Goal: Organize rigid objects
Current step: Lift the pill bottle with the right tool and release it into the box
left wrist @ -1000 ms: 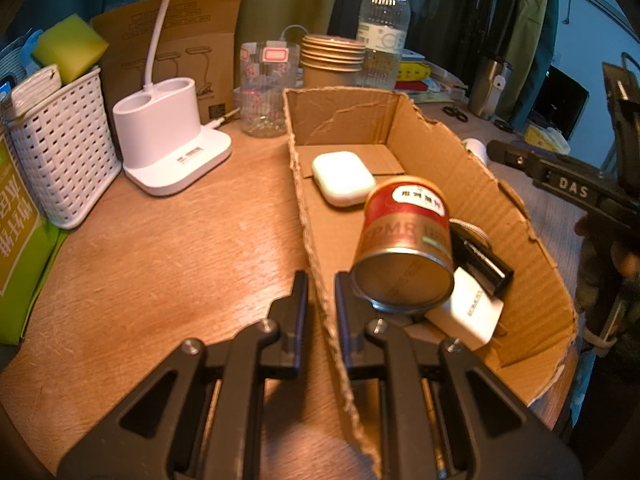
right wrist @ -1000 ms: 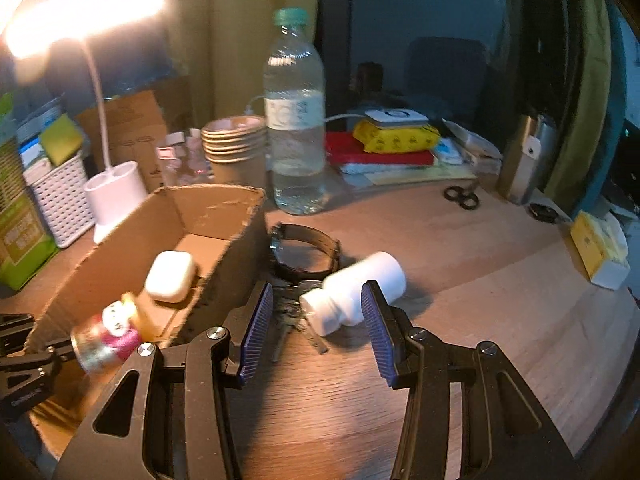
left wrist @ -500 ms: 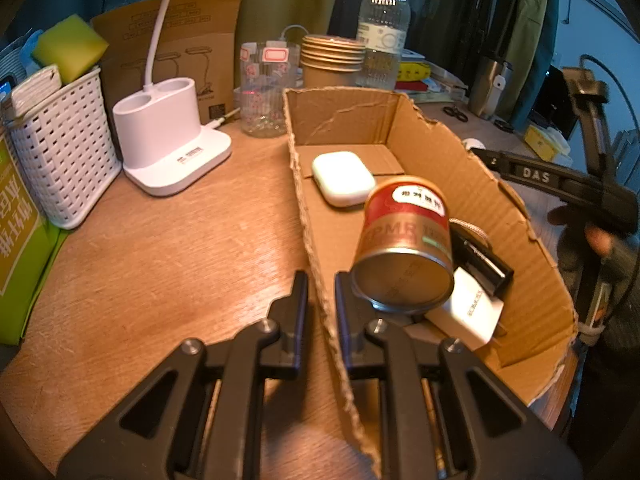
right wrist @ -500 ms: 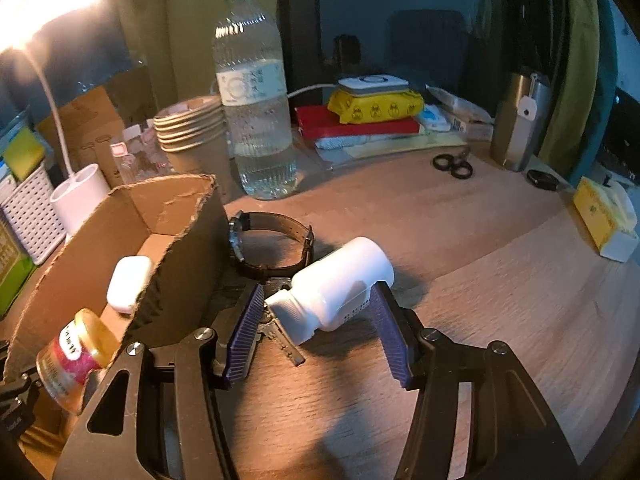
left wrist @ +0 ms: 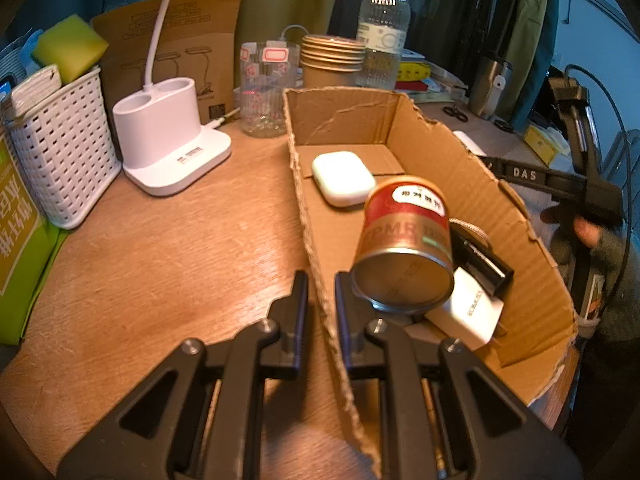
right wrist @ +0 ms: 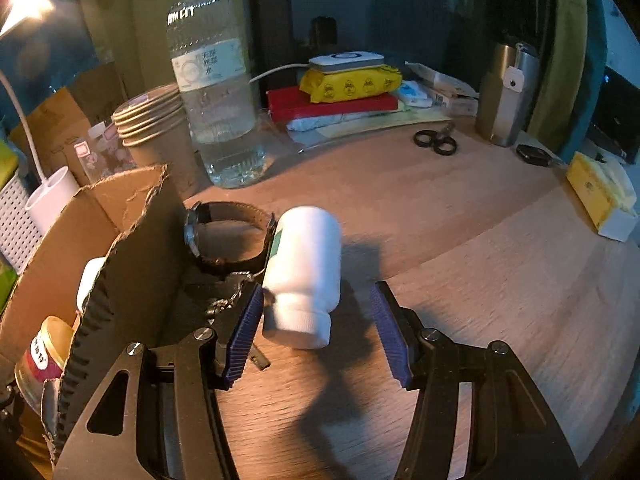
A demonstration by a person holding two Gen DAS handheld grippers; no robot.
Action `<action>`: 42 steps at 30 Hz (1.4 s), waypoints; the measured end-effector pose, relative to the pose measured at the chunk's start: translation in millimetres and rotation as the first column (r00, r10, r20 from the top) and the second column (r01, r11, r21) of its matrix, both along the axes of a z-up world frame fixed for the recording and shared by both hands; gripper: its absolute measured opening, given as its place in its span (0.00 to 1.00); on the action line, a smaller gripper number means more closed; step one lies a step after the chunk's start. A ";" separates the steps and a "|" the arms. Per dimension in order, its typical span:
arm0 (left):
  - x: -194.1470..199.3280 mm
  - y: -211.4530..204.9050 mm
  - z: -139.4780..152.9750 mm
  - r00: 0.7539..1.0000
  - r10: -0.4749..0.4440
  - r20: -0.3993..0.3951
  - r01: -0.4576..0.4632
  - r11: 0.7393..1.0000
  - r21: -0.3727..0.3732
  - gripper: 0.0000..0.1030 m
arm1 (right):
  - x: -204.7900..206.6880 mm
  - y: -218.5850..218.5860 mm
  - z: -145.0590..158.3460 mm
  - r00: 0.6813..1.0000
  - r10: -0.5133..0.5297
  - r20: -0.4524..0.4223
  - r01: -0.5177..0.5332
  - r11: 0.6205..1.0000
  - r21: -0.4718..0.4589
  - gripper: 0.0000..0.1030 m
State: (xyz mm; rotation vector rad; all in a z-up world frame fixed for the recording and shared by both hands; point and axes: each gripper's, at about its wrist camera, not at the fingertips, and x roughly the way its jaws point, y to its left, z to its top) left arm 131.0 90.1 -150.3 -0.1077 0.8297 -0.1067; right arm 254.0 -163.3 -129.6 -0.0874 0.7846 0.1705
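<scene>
Nearest to us, our left tongs (left wrist: 321, 312) are clamped narrow on the near side wall of the cardboard box (left wrist: 472, 168), one finger outside and one inside. Just past the inner finger, inside the box, a red-and-gold can (left wrist: 404, 244) lies tipped on its side over a black item (left wrist: 484, 260) and a white block (left wrist: 468, 312). Deeper in the box sits a white earbud case (left wrist: 343, 178).

Our right tongs (right wrist: 316, 320) stand about half open on the other side of the box, on the desk (right wrist: 480, 280). A white pill bottle (right wrist: 304, 268) lies between the fingers, cap toward us. The left blue pad (right wrist: 242, 332) is at or just beside the bottle's cap; we cannot tell if it touches. The right pad stands clear of the bottle.

Beyond the bottle, against the box's outer wall, lies a wristwatch (right wrist: 228, 236). Farther back from the box stand a water bottle (right wrist: 212, 80) and stacked paper cups (right wrist: 152, 120).
</scene>
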 end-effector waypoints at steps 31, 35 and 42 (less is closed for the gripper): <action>0.0 -0.1 0.0 1.000 0.000 0.000 0.000 1.000 0.000 0.14 | -8.3 2.4 16.5 0.996 0.049 0.069 -0.051 0.998 0.027 0.48; 0.0 -0.1 -0.1 1.000 0.000 0.000 0.000 1.000 0.000 0.14 | -18.0 6.4 25.2 0.994 0.066 0.091 -0.069 0.997 0.031 0.48; -0.1 -0.1 0.0 1.000 0.000 0.000 0.000 1.000 0.000 0.14 | -35.1 19.1 40.4 0.985 0.114 0.129 -0.119 0.992 0.036 0.48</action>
